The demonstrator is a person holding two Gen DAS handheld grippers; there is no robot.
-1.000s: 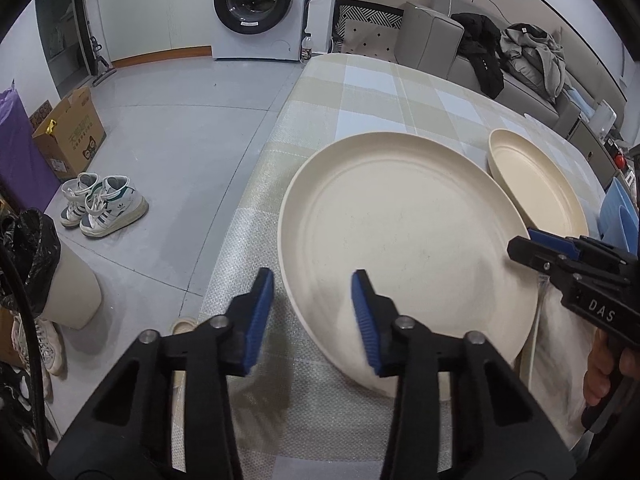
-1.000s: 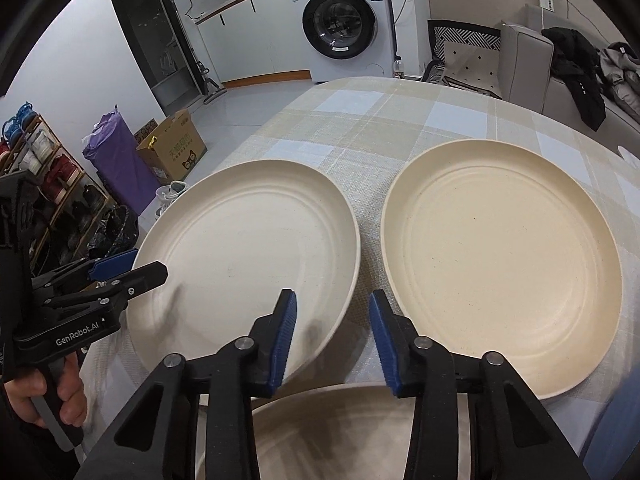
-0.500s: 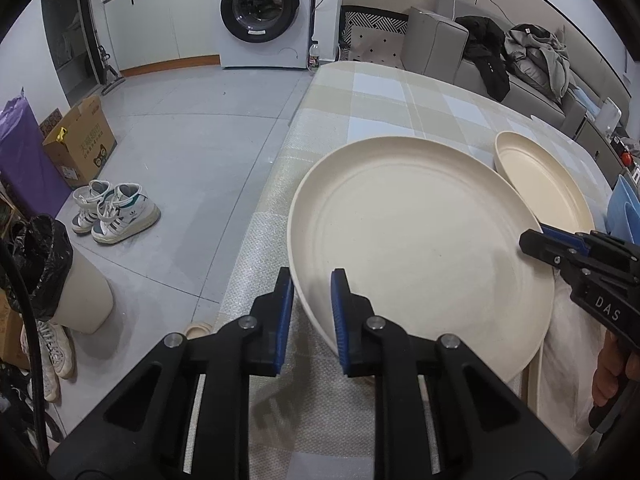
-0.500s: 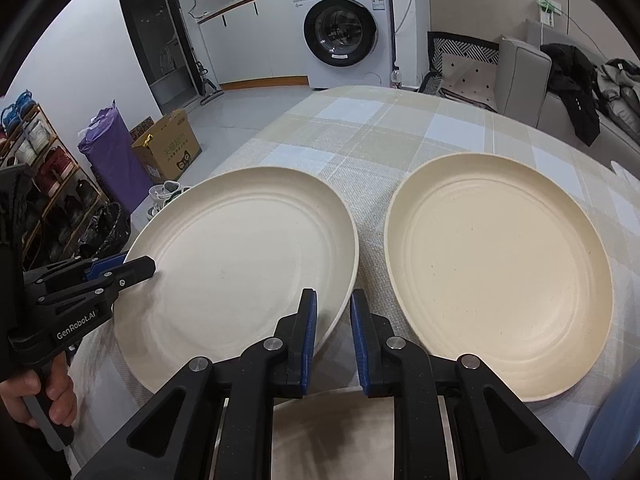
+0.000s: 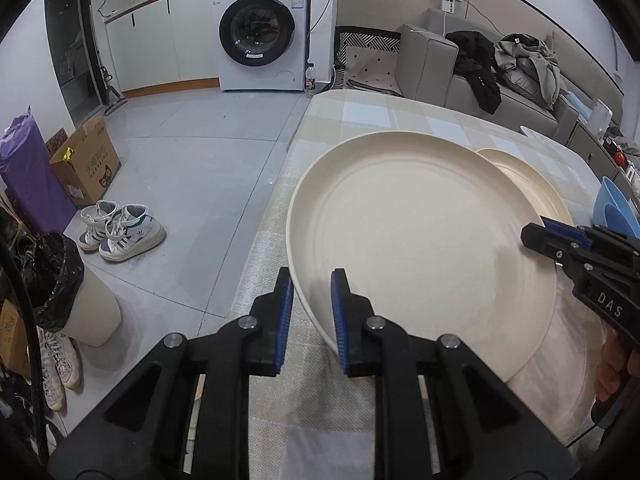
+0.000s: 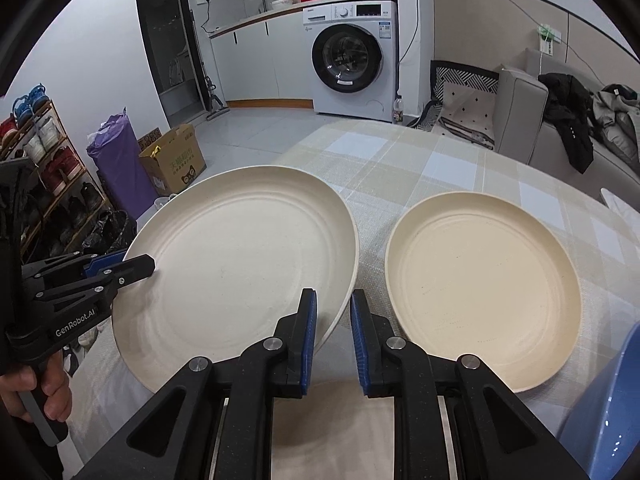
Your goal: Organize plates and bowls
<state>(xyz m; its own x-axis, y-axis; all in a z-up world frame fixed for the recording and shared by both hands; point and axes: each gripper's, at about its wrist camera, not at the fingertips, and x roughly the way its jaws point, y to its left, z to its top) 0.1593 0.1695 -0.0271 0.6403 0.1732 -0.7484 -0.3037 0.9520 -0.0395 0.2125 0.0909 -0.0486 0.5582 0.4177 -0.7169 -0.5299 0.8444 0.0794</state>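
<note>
The left claw (image 5: 310, 308) is narrowed onto the near-left rim of a large cream plate (image 5: 420, 248), one blue pad under the rim and one over it, so it appears to hold the plate. The right claw (image 6: 334, 334) is narrowed too, its pads straddling the opposite rim of the same plate, seemingly gripping it. The plate sits at the bench's (image 6: 420, 160) left edge, tilted and seemingly lifted, carried between both claws. It looks stiff, light and smooth, probably plastic or fibre composite, so it should not flex, but its shallow sloped rim could slip from the pads; the raised rim is the sensible place to hold, as both claws do. Just to its right lies a second cream plate (image 6: 484, 292), flat on the checked cloth and apart from the first. A third pale plate's rim (image 6: 332, 432) shows below the right claw. Blue bowls (image 5: 616, 212) stand at the far right; at least two appear nested, though the exact count cannot be told.
</note>
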